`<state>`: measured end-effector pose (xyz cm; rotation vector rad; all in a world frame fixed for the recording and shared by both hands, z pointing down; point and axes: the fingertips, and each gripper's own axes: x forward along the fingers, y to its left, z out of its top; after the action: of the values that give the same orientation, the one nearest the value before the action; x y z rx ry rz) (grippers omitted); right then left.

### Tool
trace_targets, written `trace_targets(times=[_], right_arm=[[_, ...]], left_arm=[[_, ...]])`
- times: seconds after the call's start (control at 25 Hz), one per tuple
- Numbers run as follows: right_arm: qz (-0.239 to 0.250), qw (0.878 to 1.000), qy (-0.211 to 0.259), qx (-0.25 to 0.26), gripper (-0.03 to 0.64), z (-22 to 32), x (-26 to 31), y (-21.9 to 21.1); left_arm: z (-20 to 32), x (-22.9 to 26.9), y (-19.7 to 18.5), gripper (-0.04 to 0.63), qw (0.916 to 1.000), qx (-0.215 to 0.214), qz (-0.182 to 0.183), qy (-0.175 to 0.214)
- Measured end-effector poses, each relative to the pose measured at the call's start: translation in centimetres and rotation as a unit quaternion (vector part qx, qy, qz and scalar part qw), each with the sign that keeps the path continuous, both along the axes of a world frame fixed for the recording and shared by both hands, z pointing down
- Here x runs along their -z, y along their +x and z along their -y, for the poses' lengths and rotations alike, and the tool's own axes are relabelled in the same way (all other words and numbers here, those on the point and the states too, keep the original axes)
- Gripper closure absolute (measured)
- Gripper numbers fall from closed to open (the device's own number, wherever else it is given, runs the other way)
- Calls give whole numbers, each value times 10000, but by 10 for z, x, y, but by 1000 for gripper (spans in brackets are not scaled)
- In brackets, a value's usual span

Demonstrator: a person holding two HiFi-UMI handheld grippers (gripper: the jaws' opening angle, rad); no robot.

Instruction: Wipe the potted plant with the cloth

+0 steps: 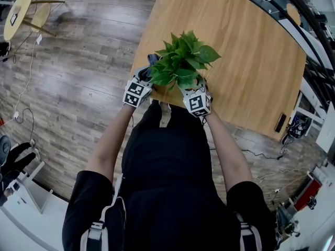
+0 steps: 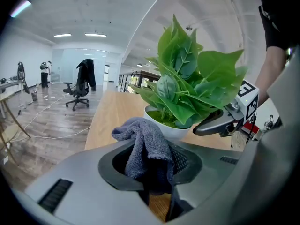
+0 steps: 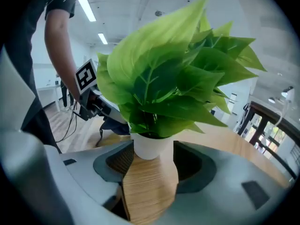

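Observation:
The potted plant (image 1: 181, 63) stands near the wooden table's front edge, broad green leaves over a white pot (image 3: 150, 146). My left gripper (image 2: 150, 159) is shut on a grey-blue cloth (image 2: 146, 143), which bunches up out of the jaws just short of the pot (image 2: 169, 128) on its left side. In the head view the cloth (image 1: 153, 59) shows beside the leaves, above the left gripper (image 1: 143, 81). My right gripper (image 3: 151, 162) is open, its jaws standing on either side of the pot with a thin gap on the right. From overhead the right gripper (image 1: 197, 91) sits under the foliage.
The wooden table (image 1: 251, 51) stretches away behind the plant, with a small dark object (image 1: 280, 123) at its right edge. The person's body is close against the front edge. An office chair (image 2: 80, 89) stands on the floor far off.

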<state>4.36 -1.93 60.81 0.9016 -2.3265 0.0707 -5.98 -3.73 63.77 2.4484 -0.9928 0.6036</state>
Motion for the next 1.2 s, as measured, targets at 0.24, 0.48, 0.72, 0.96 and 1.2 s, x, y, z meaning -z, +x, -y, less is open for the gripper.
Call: trace_targets(times=[0.24,0.48,0.72,0.96,1.2], right_arm=[[-39,9979,242,592,367,14,6,-16],[-89,9977,253,622,367,12,5,-15],[-73,9976,233,645,367,12,5,-14],[-33,9981,212,580,367,1,8,-17],[203,9974,-70,687,367,-27,12,-31]], left_arm=[[8,3,7,469,10000,4,35,87],[-9,5,13,469,9997,-234,-63,9],[-26,6,21,469,9992,-324,-250,-27],[-18,6,15,469,9995,-246,-191,1],[6,13,-1,469,9997,10,-151,213]])
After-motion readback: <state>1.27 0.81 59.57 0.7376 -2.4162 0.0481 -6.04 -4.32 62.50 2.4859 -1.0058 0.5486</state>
